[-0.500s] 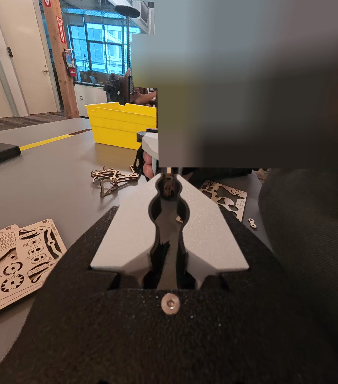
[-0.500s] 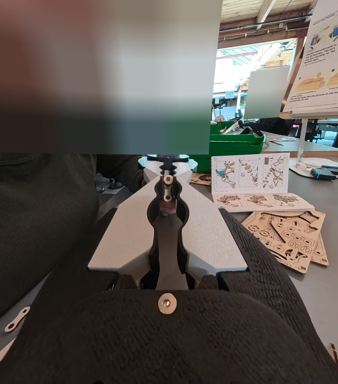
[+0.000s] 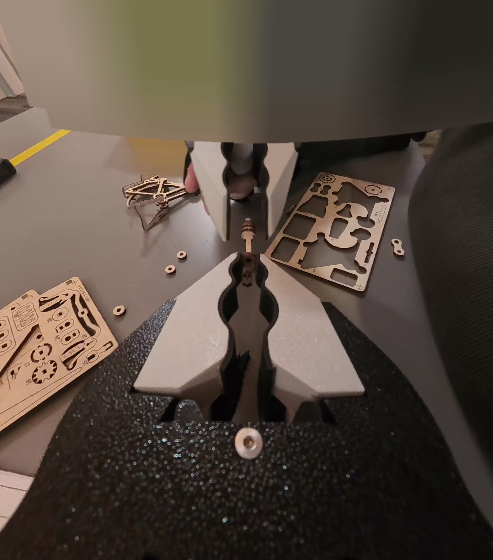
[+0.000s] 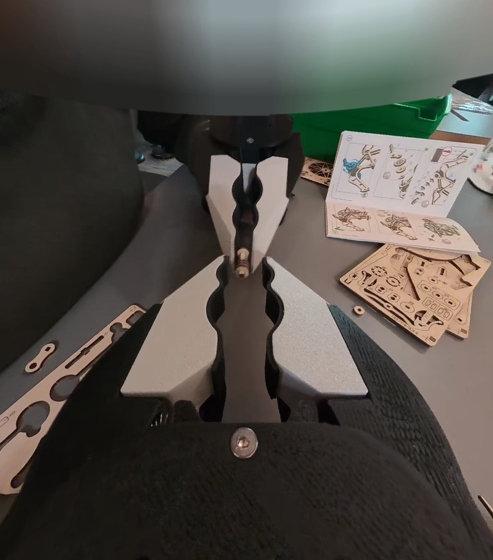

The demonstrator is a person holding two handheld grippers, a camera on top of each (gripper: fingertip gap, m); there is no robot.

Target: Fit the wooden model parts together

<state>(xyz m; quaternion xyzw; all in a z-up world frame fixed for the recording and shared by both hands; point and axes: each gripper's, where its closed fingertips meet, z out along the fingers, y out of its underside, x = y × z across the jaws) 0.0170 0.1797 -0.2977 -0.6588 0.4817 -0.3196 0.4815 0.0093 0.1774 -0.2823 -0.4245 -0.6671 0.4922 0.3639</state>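
My left gripper (image 3: 247,257) is shut on a small wooden axle piece (image 3: 248,235) with dark rings near its far end, which sticks out forward from the fingertips. My right gripper (image 4: 244,263) is open and empty, facing the left one tip to tip. The ringed end of the axle piece (image 4: 241,266) lies in the gap between the right fingertips without being gripped. In the left wrist view the right gripper (image 3: 246,238) stands open around that end. In the right wrist view the left gripper (image 4: 242,257) points at me. Both hover just above the grey table (image 3: 72,230).
A partly built wooden frame (image 3: 154,197), small washers (image 3: 170,269), an emptied part sheet (image 3: 330,233) and a loose link (image 3: 397,246) lie on the table. Uncut sheets (image 4: 414,291), a booklet (image 4: 390,194) and a green bin (image 4: 360,130) are to the right. A dark sleeve (image 3: 466,272) is close. My two grippers' fingertips are within a few centimetres of each other.
My right gripper has opened and let go of the small piece; the left gripper still holds the assembly. Both grippers have tilted down toward the table.
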